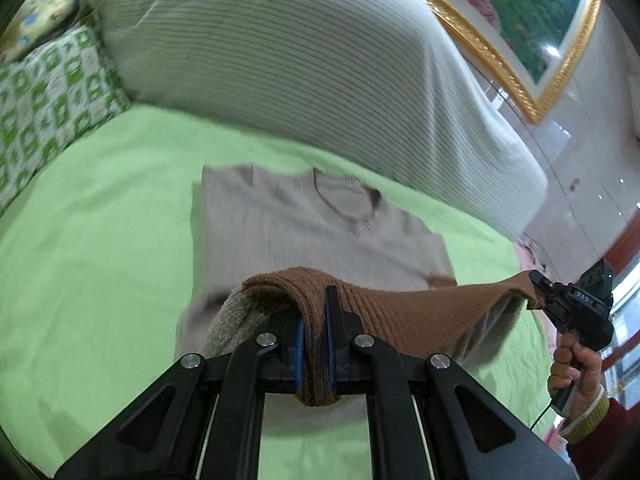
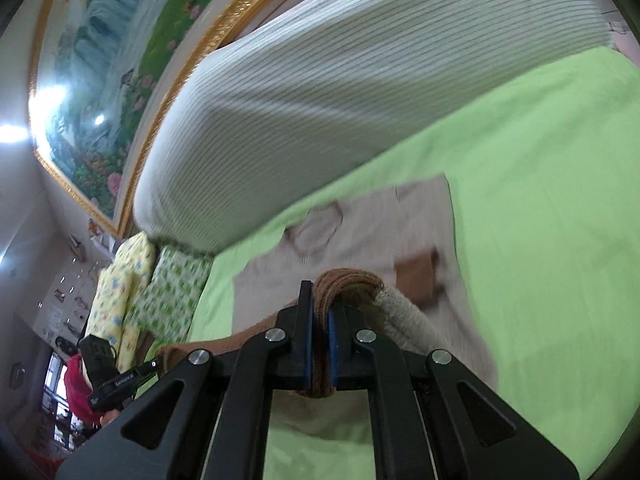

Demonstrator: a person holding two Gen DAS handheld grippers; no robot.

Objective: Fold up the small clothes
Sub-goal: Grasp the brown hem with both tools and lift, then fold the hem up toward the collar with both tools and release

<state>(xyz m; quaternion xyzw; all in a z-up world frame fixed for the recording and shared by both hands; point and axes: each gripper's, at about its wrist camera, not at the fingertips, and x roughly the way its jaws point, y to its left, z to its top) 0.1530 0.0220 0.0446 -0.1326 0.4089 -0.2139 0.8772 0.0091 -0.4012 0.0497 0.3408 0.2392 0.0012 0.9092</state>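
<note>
Brown ribbed hem (image 1: 316,344) is clamped between the blue pads of the left hand-held gripper (image 1: 316,320), jaws nearly closed on it; the knit runs taut to the right hand-held gripper (image 2: 319,320), likewise pinching the hem, its far tip hidden by cloth. The beige sweater (image 1: 304,232) lies flat beyond on the green bed sheet (image 1: 100,240), blurred. Farther back, a striped pillow (image 1: 280,60) cuts off the gold-framed painting (image 1: 532,12)
</note>
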